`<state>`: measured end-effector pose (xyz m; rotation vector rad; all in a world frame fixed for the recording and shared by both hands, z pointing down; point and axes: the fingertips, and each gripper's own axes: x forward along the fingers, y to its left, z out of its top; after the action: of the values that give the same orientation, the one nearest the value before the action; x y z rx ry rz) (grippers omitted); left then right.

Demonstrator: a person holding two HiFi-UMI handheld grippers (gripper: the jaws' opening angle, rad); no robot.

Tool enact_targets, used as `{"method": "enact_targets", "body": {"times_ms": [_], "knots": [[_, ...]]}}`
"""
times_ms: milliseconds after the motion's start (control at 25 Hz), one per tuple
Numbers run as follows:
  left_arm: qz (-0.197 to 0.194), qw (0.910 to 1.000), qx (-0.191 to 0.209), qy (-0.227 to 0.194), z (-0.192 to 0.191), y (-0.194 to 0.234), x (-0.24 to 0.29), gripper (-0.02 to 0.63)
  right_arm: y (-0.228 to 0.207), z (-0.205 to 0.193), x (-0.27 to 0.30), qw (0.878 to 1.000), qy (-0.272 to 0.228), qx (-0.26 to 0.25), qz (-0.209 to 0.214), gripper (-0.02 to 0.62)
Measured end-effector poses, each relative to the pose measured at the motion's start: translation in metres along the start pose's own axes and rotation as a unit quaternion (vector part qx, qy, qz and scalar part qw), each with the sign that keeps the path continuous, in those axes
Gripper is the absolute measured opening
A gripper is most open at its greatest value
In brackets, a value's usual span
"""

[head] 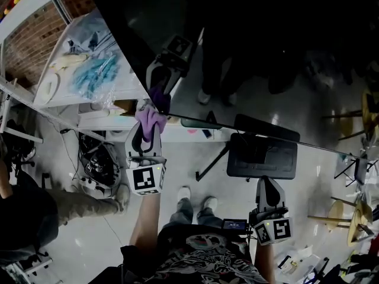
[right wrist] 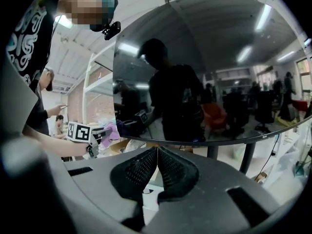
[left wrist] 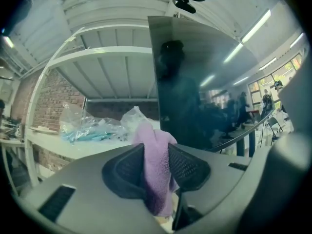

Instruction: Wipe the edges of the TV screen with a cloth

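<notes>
Nearest of all is the person's patterned shirt (head: 207, 268), at the foot of the head view, with both forearms reaching forward from it. Going by size from there, one TV screen (head: 254, 52) fills most of the space ahead, dark and glossy, mirroring the ceiling lights and the person's own shape; one white shelf rack (head: 127, 81) stands just beside the screen's left edge, holding clear bags of blue stuff (head: 95, 70); one dark stand base (head: 262, 155) sits on the floor below the screen.

Two grippers, no more. The left gripper (left wrist: 157, 155) is raised to the screen's lower left corner, its jaws clamped on the one purple cloth (head: 151, 120); the cloth bulges out past the tips and seems pressed to the screen just where the left edge meets the bottom one. The right gripper (right wrist: 157, 152) hangs low, well apart from the screen, its jaws squeezed tight against each other with nothing between them.

As to progress, no streak or smear shows which stretches have been covered, so I can't say how much is done; with the cloth at a corner I'd judge the wiping under way; the long bottom edge running off to the right looks, at a guess, yet to be wiped.
</notes>
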<state>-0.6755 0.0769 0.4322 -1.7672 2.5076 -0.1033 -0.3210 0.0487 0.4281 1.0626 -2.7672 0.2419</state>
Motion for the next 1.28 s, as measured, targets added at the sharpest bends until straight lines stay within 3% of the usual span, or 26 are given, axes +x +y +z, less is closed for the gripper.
{"method": "enact_targets", "body": {"times_ms": [240,840,1280], "knots": [[-0.013,0.9998,-0.002,-0.016,-0.001,-0.006,0.018,0.138,0.007,0.002,0.018,1.000,0.001,0.005,-0.004,0.029],[-0.033,0.9962,-0.061,-0.052,0.001,-0.006,0.030,0.137,0.034,0.008,0.036,1.000,-0.007,0.012,-0.024,0.029],[-0.043,0.9970,-0.049,-0.043,-0.001,-0.007,0.028,0.137,0.035,0.006,0.034,0.999,-0.014,0.009,-0.045,0.029]]}}
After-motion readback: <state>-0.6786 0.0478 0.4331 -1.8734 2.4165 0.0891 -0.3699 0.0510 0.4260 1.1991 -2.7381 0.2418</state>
